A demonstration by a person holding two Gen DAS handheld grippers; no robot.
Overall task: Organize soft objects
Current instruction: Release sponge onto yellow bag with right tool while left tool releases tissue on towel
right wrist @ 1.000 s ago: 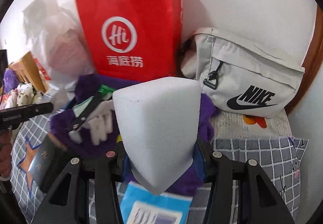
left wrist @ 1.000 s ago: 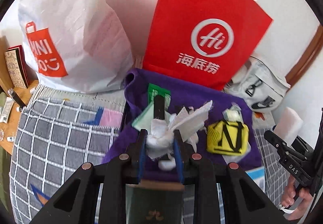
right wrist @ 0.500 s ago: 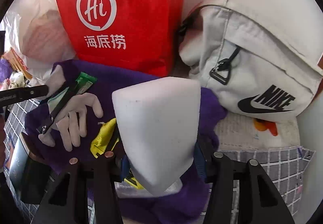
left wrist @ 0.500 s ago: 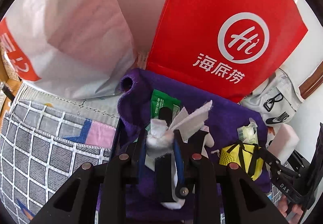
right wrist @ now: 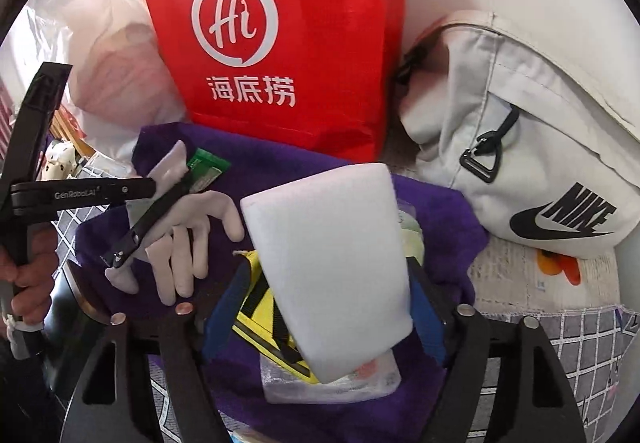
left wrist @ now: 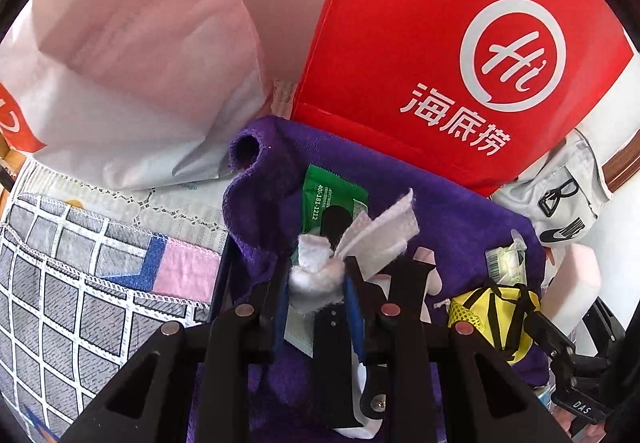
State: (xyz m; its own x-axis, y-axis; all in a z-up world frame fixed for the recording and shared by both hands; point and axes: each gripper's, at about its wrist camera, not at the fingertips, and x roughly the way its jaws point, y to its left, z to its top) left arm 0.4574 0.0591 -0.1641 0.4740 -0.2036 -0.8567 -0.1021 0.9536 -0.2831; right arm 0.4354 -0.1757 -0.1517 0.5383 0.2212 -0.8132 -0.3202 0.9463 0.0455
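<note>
On the left of the left wrist view, the checked bedcover and the white plastic bag lie clear of the work, so we see no trouble there. At the centre, our left tongs sit narrow, clamped on a crumpled white tissue wad whose loose flap sticks up toward the upper right. The wad hangs low over the purple towel, just above the green sachet and a pale rubber glove. We judge that if the tongs open here, the light tissue may cling to a pad or drift off the towel, and the flap may snag on the tongs as they pull back.

Further right, the right wrist view shows our right tongs spread wide, their jaws having just been opening, with the white foam block between them. It tilts, its lower corner down on a clear packet and the yellow mesh pouch. We cannot tell whether a blue pad touches it on the right. Resting on such uneven things, the block could tip or roll off toward the lower edge of the frame; lifting the tongs carelessly could drag it along. The red paper bag and grey sling bag stand close behind, limiting room to withdraw.
</note>
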